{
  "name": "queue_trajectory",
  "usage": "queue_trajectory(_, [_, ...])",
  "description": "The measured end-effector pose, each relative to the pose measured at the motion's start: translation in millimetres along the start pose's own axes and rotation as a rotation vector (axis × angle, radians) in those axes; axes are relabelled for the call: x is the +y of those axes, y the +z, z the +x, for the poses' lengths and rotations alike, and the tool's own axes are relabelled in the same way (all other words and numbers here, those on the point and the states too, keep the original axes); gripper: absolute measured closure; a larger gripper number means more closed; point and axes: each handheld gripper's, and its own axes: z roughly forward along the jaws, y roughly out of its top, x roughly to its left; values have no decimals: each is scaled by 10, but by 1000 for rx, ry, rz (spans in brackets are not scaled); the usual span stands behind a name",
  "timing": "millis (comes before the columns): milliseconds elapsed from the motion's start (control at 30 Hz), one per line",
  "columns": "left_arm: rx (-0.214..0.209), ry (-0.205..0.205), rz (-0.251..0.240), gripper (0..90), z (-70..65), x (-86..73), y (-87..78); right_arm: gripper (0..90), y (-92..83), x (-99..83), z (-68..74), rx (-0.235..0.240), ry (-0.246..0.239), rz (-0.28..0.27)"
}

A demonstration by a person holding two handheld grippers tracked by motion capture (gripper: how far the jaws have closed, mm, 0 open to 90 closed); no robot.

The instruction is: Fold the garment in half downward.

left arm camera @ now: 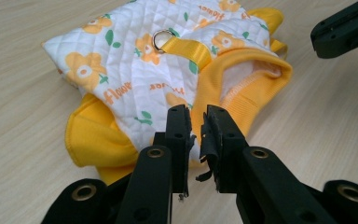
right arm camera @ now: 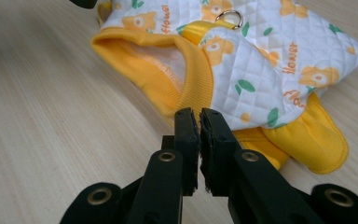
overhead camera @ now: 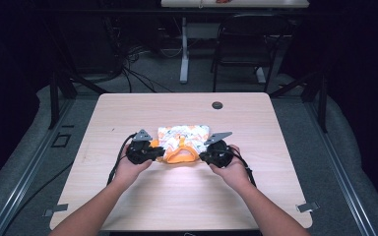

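Filling most of the high view, the pale wooden worktop (overhead camera: 187, 196) sits square in the middle of the frame, with a small dark round plug (overhead camera: 217, 105) near its far edge. Just below the centre of that view lies a quilted pet vest (overhead camera: 182, 142), white with orange flowers and green leaves, trimmed in yellow ribbing; it rests flat on the wood. In the left gripper view a yellow strap (left arm camera: 189, 49) crosses the upper middle of the vest and runs through a metal ring (left arm camera: 161, 38). The person's hands come up from the bottom edge, one either side of the vest. The left gripper (overhead camera: 150, 152) sits at the vest's left edge, its fingers (left arm camera: 179, 135) slightly apart with nothing clamped between them. The right gripper (overhead camera: 204, 156) sits at the vest's right edge, its fingers (right arm camera: 214, 140) parted by a narrow slit, also empty.
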Motion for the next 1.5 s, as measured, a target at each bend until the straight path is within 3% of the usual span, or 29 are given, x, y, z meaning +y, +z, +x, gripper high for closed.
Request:
queue_trajectory(300, [-12, 42, -22, 696, -108, -78, -287, 785, -251, -34, 84, 5, -1, -42])
queue_trajectory(533, [-34, -2, -58, 597, -154, -181, -437, 671, -423, -153, 187, -14, -12, -70])
queue_trajectory(667, [-48, -35, -81, 569, -169, -275, -519, 629, -491, -259, 252, 17, 10, -82])
queue_trajectory(800, [-37, -52, -89, 556, -183, -398, -563, 590, -522, -371, 348, -2, -2, -85])
queue_trajectory(1067, [0, -59, -68, 553, -185, -659, -597, 561, -454, -591, 488, -7, -24, -62])
queue_trajectory(1267, [-13, -82, -70, 546, -146, -744, -577, 561, -361, -693, 461, -12, -4, -54])
queue_trajectory(1500, [3, -59, -39, 544, -123, -798, -513, 557, -280, -795, 391, -25, 25, -36])
